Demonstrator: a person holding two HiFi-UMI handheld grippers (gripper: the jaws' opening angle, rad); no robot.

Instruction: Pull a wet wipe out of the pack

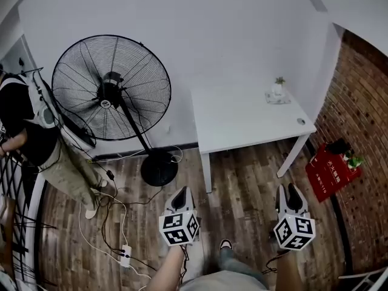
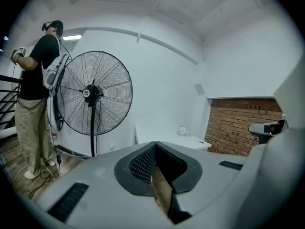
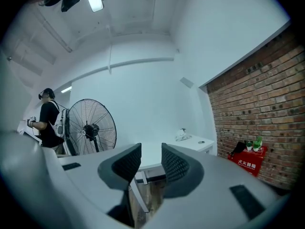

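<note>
The wet wipe pack [image 1: 277,97] lies at the far right corner of a white table [image 1: 242,123], with a tuft sticking up from its top. Both gripper views catch the pack too, small and distant [image 2: 183,130] [image 3: 182,135]. My left gripper [image 1: 180,191] hangs over the wooden floor in front of the table's left leg, jaws shut and empty [image 2: 155,143]. My right gripper [image 1: 288,188] is held near the table's front right leg, its jaws a little open with nothing between them [image 3: 151,149]. Both are well short of the pack.
A large pedestal fan [image 1: 111,88] stands left of the table. A person [image 1: 36,138] stands at the far left. Cables and a power strip [image 1: 125,256] lie on the floor. A red box [image 1: 331,165] sits by the brick wall. A small round object [image 1: 301,121] rests on the table.
</note>
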